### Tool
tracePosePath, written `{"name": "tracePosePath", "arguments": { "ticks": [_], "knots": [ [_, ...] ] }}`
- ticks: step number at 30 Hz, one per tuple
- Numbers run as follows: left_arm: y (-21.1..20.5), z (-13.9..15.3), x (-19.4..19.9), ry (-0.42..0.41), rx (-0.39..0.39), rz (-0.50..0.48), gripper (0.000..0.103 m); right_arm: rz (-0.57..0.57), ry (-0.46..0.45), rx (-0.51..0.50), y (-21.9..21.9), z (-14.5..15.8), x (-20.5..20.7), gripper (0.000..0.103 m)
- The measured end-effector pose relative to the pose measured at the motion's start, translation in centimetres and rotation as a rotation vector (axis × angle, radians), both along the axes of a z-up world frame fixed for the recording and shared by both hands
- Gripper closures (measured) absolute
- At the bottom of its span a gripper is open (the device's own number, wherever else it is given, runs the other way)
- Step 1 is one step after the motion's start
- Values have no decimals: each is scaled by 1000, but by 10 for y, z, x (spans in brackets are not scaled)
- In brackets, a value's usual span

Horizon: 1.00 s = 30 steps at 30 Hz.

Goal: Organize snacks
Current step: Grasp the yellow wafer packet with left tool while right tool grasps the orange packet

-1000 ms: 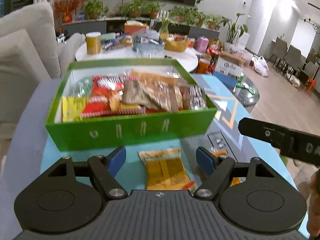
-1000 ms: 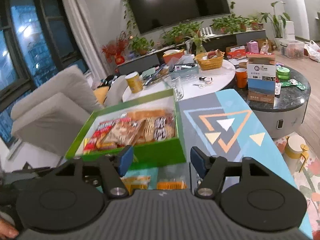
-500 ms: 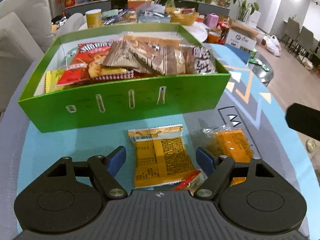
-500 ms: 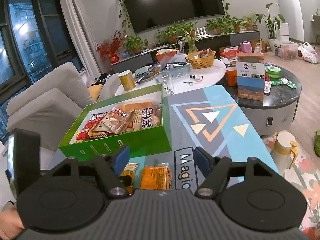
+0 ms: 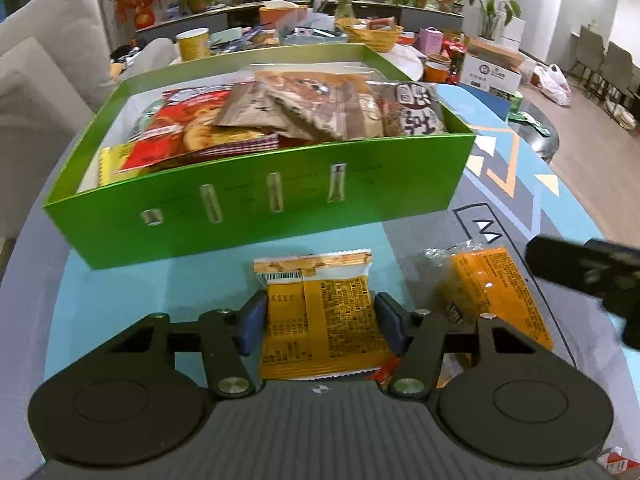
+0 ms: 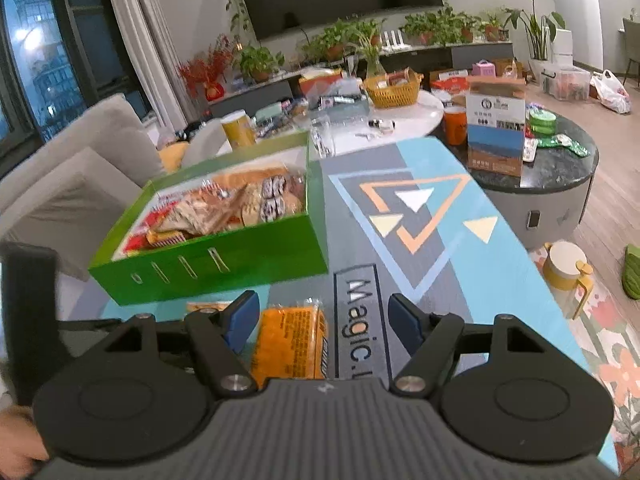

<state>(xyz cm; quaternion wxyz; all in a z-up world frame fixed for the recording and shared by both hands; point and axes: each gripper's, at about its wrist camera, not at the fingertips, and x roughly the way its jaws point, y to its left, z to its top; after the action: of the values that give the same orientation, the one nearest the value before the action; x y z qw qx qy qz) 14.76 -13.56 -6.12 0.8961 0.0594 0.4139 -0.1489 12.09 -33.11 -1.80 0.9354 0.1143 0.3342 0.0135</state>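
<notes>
A green box (image 5: pixel 256 200) full of snack packets stands on the patterned table. In front of it lie two orange-yellow snack packets. My left gripper (image 5: pixel 320 322) is open, low over the table, with its blue fingers on either side of the left packet (image 5: pixel 320 320); I cannot tell if they touch it. The second packet (image 5: pixel 492 292) lies to its right. My right gripper (image 6: pixel 324 320) is open above that second packet (image 6: pixel 292 340), which sits between its fingers toward the left one. The green box (image 6: pixel 224 264) shows ahead left in the right wrist view.
The table mat (image 6: pixel 420 232) carries triangle patterns and lettering to the right of the box. A white round table (image 6: pixel 380 136) with clutter and a dark round table (image 6: pixel 560 168) stand behind. A grey sofa (image 5: pixel 44 80) is at the left. The right gripper's body (image 5: pixel 592 272) shows at the left wrist view's right edge.
My left gripper has dropped and moved forward so its fingers now flank the left packet. My right gripper has moved down toward the second packet. Both stayed open.
</notes>
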Motion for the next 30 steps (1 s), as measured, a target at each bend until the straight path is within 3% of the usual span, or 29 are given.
{"name": "tracePosePath", "arguments": {
  "ticks": [8,13,17,21,23,27,30],
  "knots": [
    [17,18,-15,-83,14,36,49,17,54,-14,13,-12,9,31],
    [28,24,-15,-84,-8,56,49,39,77,-64,26,-12,13,31],
    [33,26,-15,-79,-24,62,49,38,159,-137,37,-18,21,31],
    [37,28,-18,-82,-35,63,49,45,198,-139,38,-23,27,31],
    [39,29,-19,-86,-40,63,49,53,214,-133,38,-26,29,51],
    [42,33,-21,-93,-50,66,49,48,181,-167,41,-24,24,52],
    [44,36,-23,-98,-57,67,49,39,133,-128,38,-15,20,52]
  ]
}}
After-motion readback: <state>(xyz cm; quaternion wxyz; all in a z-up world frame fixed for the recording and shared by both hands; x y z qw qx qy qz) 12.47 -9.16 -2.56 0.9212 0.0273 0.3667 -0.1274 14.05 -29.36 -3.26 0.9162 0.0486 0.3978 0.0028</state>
